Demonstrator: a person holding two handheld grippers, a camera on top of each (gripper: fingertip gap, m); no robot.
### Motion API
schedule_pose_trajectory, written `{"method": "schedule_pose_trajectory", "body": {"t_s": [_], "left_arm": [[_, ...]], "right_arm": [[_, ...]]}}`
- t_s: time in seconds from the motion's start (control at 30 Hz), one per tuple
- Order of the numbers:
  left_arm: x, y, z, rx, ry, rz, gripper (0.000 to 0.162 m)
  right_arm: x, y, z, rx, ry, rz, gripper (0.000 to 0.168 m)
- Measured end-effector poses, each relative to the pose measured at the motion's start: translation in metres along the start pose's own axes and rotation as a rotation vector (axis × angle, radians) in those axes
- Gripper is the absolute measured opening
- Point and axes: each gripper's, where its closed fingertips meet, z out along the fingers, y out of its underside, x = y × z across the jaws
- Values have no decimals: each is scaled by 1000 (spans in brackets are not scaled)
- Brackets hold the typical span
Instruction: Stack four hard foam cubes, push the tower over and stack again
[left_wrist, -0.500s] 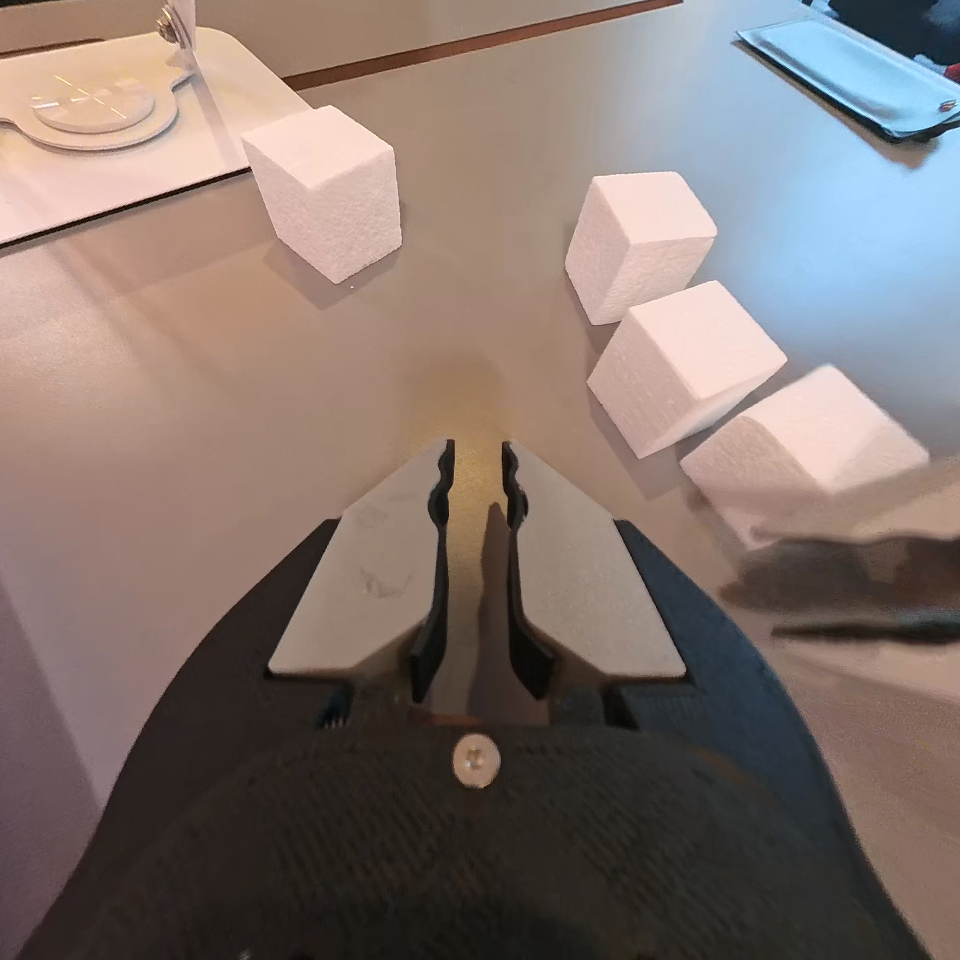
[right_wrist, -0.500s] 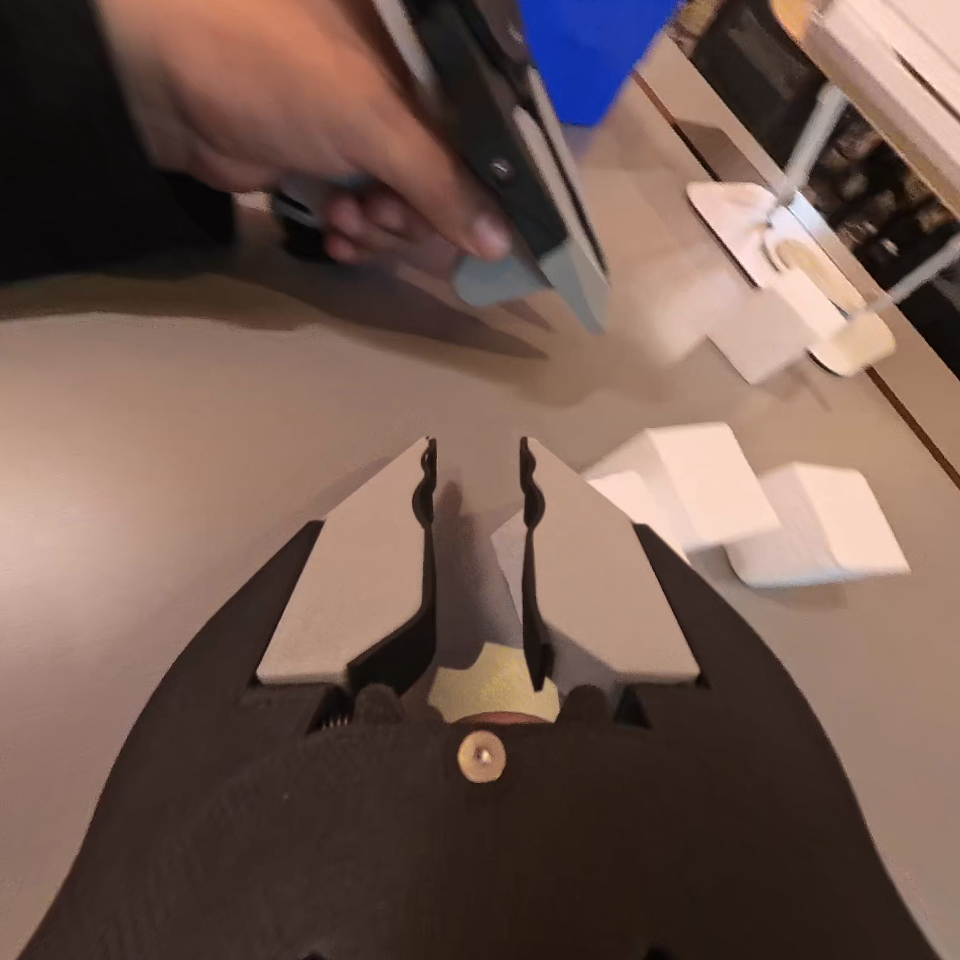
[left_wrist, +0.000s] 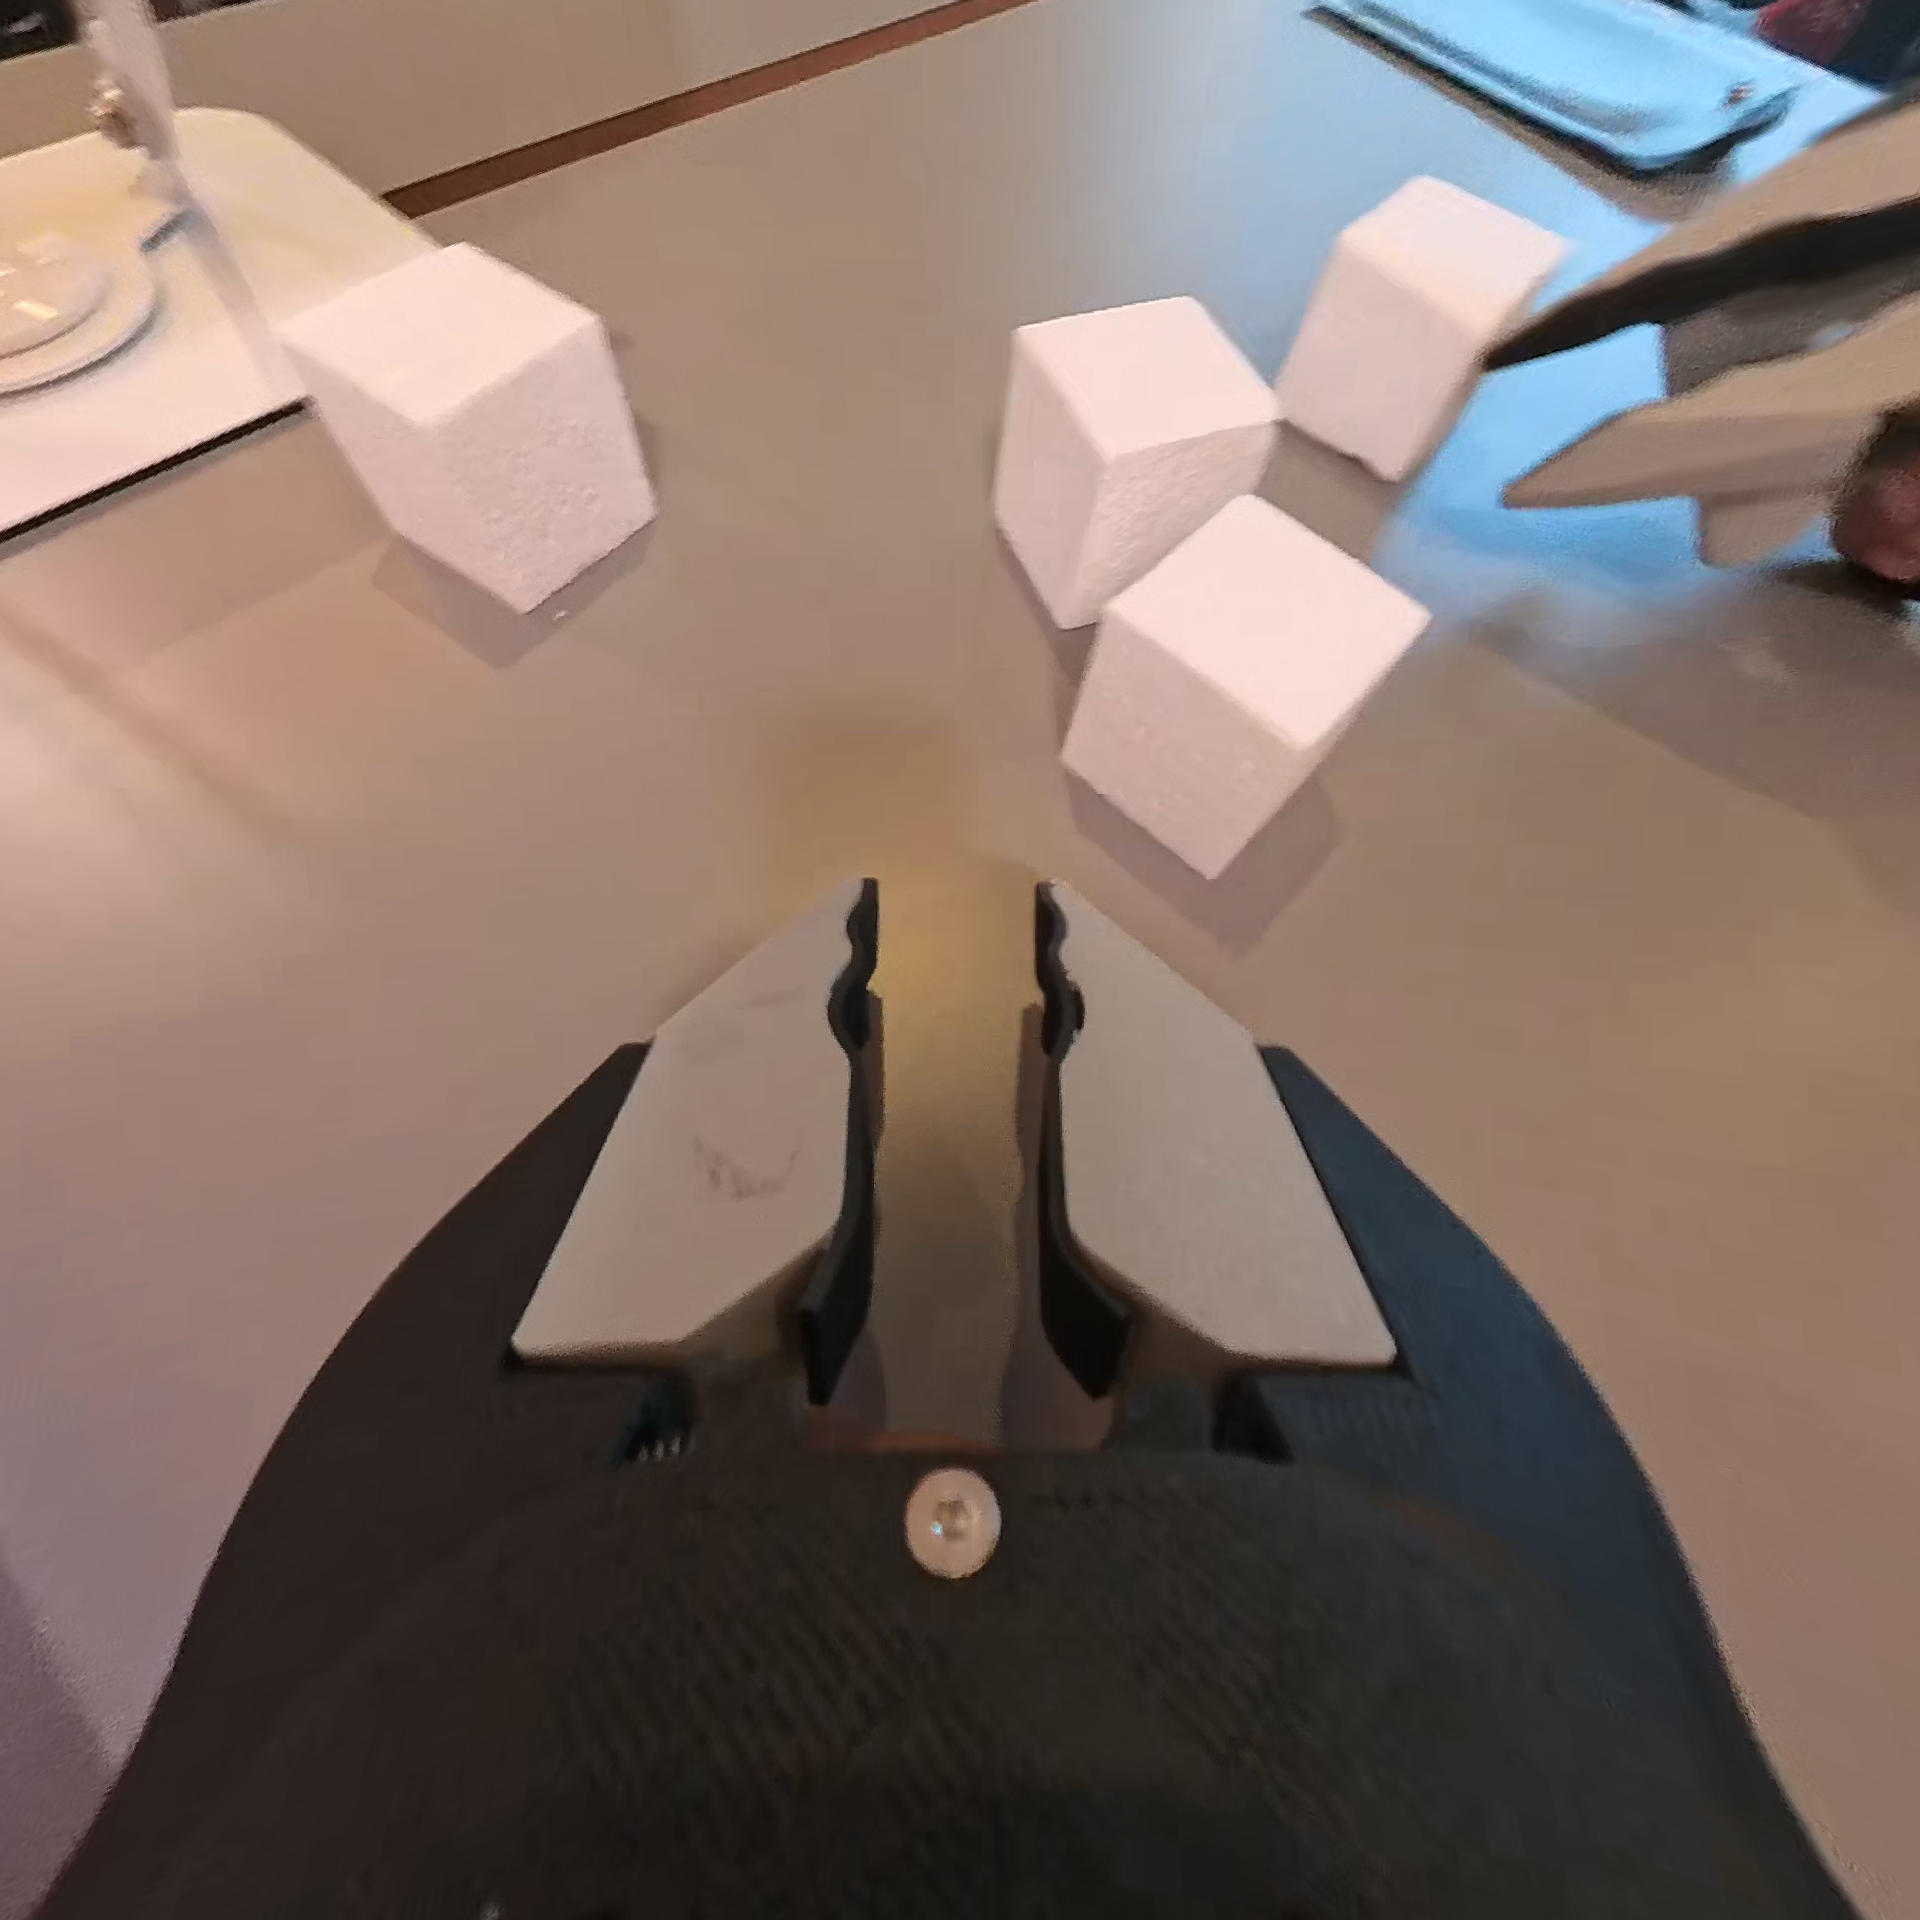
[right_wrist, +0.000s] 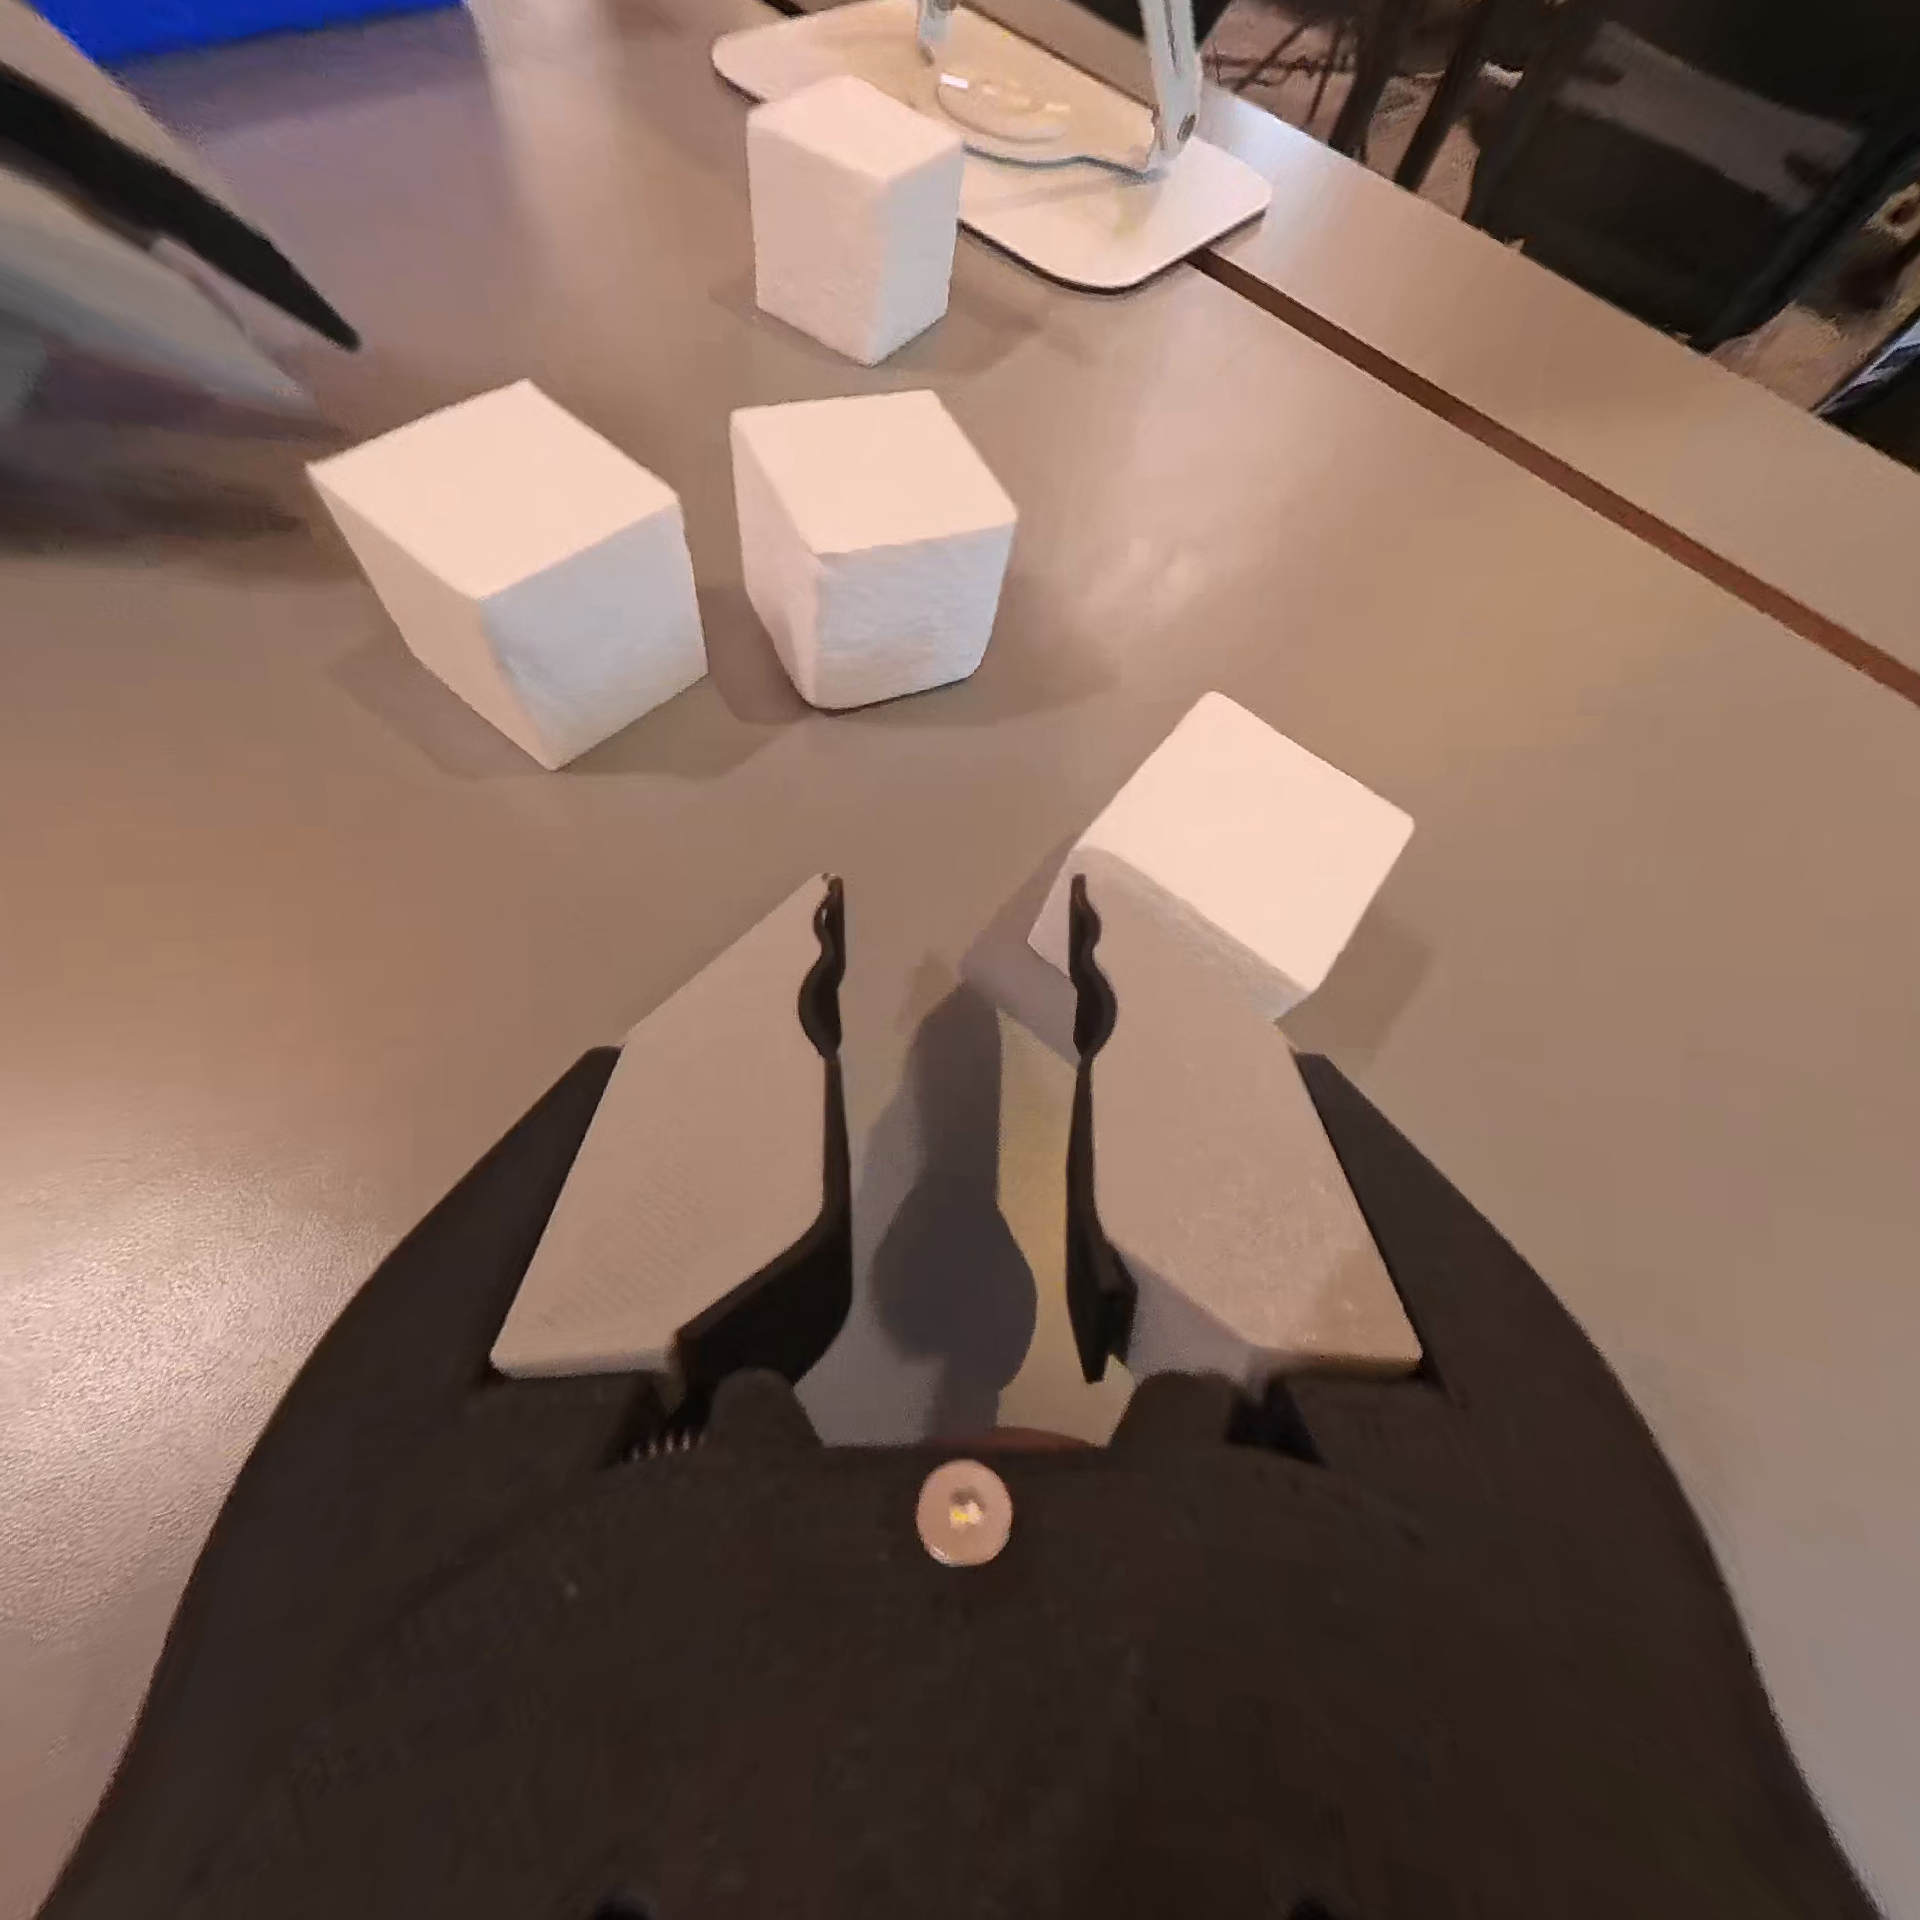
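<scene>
Four white hard foam cubes lie scattered on the grey table, none stacked. Right gripper, fingers spread and empty, has one just beyond its right fingertip. Left gripper likewise empty. Restacking, I judge; next, centre and pinch.

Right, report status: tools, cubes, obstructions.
Left tool open, empty. Right tool open, empty, nearest cube just off its right fingertip. Four cubes loose on table, none stacked. Lamp base behind the far cube.

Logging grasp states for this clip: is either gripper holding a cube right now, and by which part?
Nothing is held. The left gripper and right gripper are both open and empty; all four foam cubes sit loose on the table.
</scene>
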Motion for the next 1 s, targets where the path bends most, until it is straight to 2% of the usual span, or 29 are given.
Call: {"method": "schedule_pose_trajectory", "body": {"t_s": [0.13, 0.17, 0.2, 0.27, 0.37, 0.53, 0.57, 0.6, 0.63, 0.87, 1.0], "left_arm": [[53, -13, 5, 54, 249, 55, 54], [61, -15, 8, 55, 285, 72, 54], [62, -17, 12, 50, 276, 83, 57], [64, -20, 22, 33, 270, 104, 73], [68, -16, 35, -28, 278, 150, 84], [63, -22, 54, -53, 237, 253, 84], [62, -21, 57, -68, 242, 269, 79], [64, -19, 59, -87, 265, 276, 64], [66, -17, 61, -106, 287, 272, 63], [82, -5, 44, -124, 307, 210, 63], [87, 5, 39, -134, 274, 319, 62]], "right_arm": [[-4, -8, 2, 49, -136, 77, 45], [-8, -11, 2, 64, -183, 87, 45], [-13, -14, 1, 79, -231, 95, 45], [-20, -19, 0, 105, -311, 106, 45], [-28, -26, -2, 139, -400, 109, 45], [-39, -37, -2, 185, -525, 76, 46], [-42, -38, -2, 186, -544, 70, 46], [-43, -39, -2, 189, -556, 66, 46], [-43, -39, -3, 194, -559, 67, 46], [-34, -43, -2, 227, -488, 78, 45], [-32, -43, 6, 209, -417, 52, 46]]}}
